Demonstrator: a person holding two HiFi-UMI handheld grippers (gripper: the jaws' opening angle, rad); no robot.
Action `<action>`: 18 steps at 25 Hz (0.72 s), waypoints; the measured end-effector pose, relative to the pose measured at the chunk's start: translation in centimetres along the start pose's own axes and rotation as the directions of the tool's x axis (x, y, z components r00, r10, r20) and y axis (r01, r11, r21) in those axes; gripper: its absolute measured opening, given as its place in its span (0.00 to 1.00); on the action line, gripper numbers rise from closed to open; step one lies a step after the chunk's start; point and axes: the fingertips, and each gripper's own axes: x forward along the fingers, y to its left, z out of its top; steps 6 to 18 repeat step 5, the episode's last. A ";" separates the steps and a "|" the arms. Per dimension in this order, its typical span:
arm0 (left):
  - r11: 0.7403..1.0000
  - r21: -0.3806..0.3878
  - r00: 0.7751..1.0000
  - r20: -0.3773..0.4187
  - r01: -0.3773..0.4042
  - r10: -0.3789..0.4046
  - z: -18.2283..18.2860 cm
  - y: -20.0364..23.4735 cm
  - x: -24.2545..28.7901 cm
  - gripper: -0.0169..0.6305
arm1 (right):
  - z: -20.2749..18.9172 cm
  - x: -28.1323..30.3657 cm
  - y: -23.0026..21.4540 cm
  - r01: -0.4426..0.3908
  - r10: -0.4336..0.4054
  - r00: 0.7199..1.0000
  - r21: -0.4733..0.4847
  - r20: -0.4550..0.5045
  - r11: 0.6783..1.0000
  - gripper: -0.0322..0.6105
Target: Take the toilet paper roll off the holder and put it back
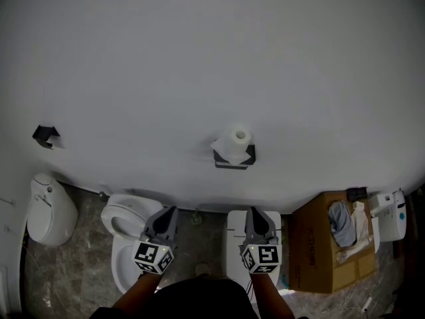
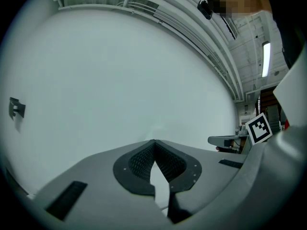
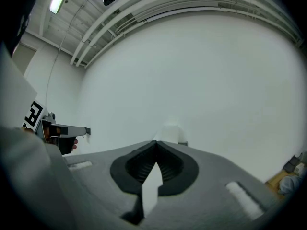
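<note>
Counts: two claws, one toilet paper roll [image 1: 238, 140], one holder [image 1: 234, 159]. Your left claw [image 1: 171, 210] and right claw [image 1: 254, 210] are each pinched fully together, with nothing between the tips. The roll stands upright on the dark holder, ahead of both claws, nearer the right one and well apart from either. Only bare white wall [image 1: 199, 58] lies between claws and roll. A toilet [image 1: 126, 234] sits below your left claw, and a cardboard box [image 1: 319, 251] is off to the right of your right claw. The right gripper view shows the roll just above its closed tips. The left gripper view instead shows a black wall hook [image 2: 16, 108] far to that claw's left.
</note>
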 end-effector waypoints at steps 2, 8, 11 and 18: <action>1.000 -0.004 1.000 -0.003 -0.002 0.002 -0.1 0.1 0.1 0.04 | -0.2 0.2 0.0 -0.003 0.003 1.000 -0.001 -0.005 1.000 0.05; 1.000 -0.011 1.000 -0.003 -0.001 0.001 -0.2 -0.1 0.6 0.04 | -0.4 0.2 -0.2 -0.007 0.007 1.000 -0.008 -0.014 1.000 0.05; 1.000 -0.011 1.000 -0.003 -0.001 0.001 -0.2 -0.1 0.6 0.04 | -0.4 0.2 -0.2 -0.007 0.007 1.000 -0.008 -0.014 1.000 0.05; 1.000 -0.011 1.000 -0.003 -0.001 0.001 -0.2 -0.1 0.6 0.04 | -0.4 0.2 -0.2 -0.007 0.007 1.000 -0.008 -0.014 1.000 0.05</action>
